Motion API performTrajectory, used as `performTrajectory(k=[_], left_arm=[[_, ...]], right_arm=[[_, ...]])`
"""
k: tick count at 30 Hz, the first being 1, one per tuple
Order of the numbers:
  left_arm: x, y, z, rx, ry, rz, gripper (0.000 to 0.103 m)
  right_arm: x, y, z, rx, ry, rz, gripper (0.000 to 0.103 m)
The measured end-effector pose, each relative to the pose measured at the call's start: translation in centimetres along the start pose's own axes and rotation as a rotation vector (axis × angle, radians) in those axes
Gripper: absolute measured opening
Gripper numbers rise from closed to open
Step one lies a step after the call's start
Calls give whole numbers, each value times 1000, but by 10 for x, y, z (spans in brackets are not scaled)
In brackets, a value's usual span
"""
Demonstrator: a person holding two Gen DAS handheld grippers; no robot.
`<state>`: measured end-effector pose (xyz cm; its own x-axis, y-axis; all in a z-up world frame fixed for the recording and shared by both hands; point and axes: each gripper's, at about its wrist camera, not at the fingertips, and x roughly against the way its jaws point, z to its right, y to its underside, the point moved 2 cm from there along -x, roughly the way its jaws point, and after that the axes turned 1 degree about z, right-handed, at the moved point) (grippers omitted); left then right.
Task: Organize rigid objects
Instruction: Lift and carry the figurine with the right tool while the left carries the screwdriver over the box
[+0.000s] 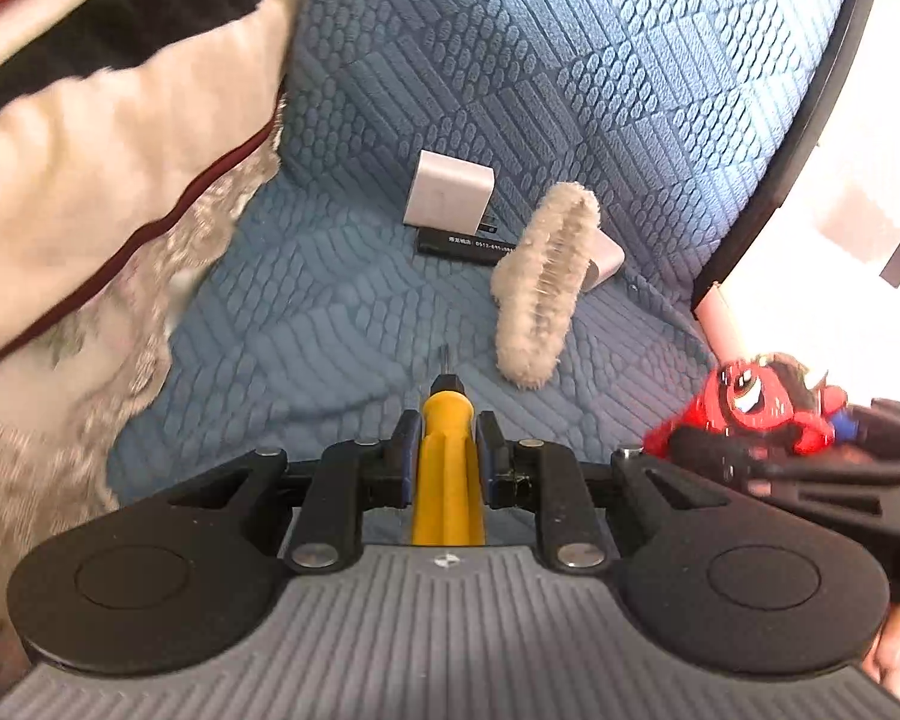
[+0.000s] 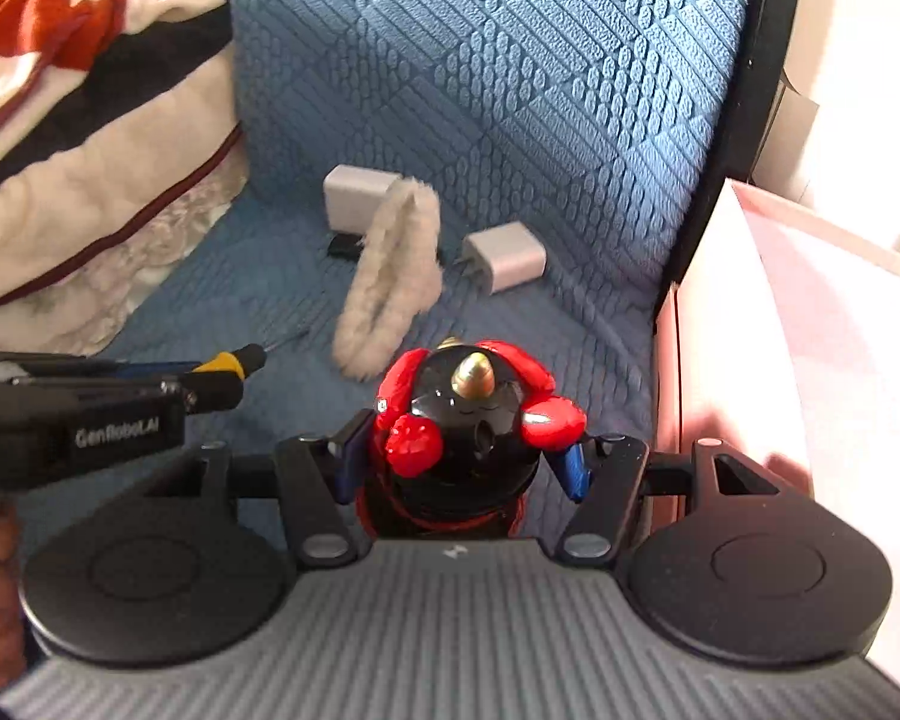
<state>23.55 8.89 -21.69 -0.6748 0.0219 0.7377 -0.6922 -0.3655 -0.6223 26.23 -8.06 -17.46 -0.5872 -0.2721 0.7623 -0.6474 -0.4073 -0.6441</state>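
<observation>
Here the left gripper [image 1: 448,444] jaws pinch a yellow screwdriver [image 1: 448,480], its tip barely visible ahead, while the right gripper [image 2: 462,456] jaws clamp a red-and-black toy figure [image 2: 468,420] hiding its lower body.

Blue quilted seat [image 1: 342,300]: chargers [image 1: 450,192], fluffy hairband [image 1: 540,282].

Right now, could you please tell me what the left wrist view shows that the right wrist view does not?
Only the left wrist view shows the printed black bar whole. Only the right wrist view shows the second charger's prongs and the toy's gold horn. Both show the yellow screwdriver, red toy, fluffy insole and larger charger.
</observation>
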Motion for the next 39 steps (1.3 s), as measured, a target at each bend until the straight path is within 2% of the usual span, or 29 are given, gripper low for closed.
performTrajectory(k=[10,18,24,28,35,39], left_arm=[[31,24,-11,154,18,-10,23],[43,41,-14,261,62,-60,23],[49,53,-14,305,76,-114,23],[52,54,-13,345,104,-139,23],[64,46,-6,414,137,-131,22],[71,33,4,406,142,-118,21]], right_arm=[[40,32,-9,28,-14,-45,63],[62,35,-10,24,2,-57,63],[74,33,-6,-5,2,-63,63],[79,33,-1,-20,5,-63,63],[89,32,10,-44,-3,-63,63],[98,27,17,-45,-10,-47,63]])
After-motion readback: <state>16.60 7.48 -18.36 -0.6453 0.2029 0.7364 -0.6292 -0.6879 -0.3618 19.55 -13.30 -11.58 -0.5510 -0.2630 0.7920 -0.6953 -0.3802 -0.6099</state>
